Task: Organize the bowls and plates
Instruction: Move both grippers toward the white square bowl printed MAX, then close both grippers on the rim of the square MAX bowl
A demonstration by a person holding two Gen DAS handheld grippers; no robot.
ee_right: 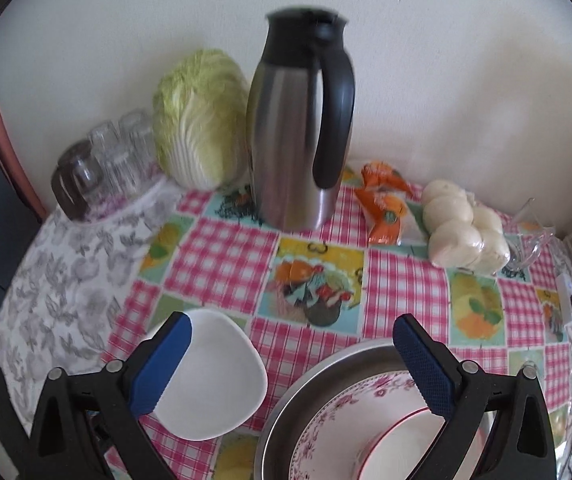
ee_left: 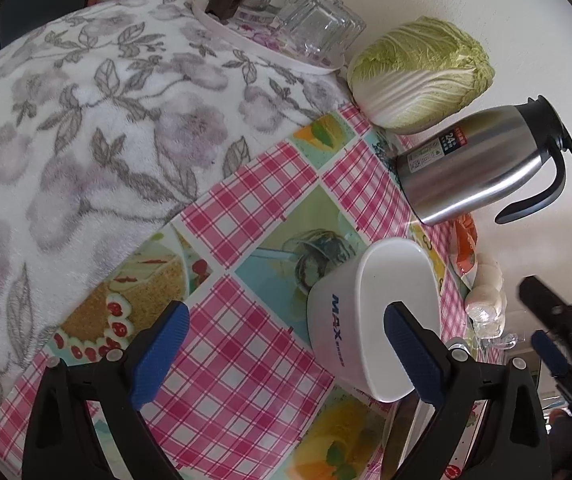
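A white bowl (ee_left: 342, 312) marked MAX rests on the checked tablecloth. My left gripper (ee_left: 286, 332) is open just in front of it. Its right pad overlaps the bowl's rim in this view; whether they touch is unclear. In the right wrist view the same white bowl (ee_right: 222, 380) lies low on the left, beside the left pad of my open right gripper (ee_right: 294, 352). Under the right pad a metal dish (ee_right: 286, 412) holds a floral plate (ee_right: 338, 404) and a red-rimmed bowl (ee_right: 402, 440). The right gripper (ee_left: 554, 340) shows at the left view's edge.
A steel thermos jug (ee_right: 298, 140) and a cabbage (ee_right: 202, 120) stand against the back wall. Upturned glasses (ee_right: 114, 152) sit on a tray over a floral cloth (ee_right: 58, 280) at the left. Orange packets (ee_right: 386, 204), bagged buns (ee_right: 462, 232) and a glass jug (ee_right: 530, 240) lie at the right.
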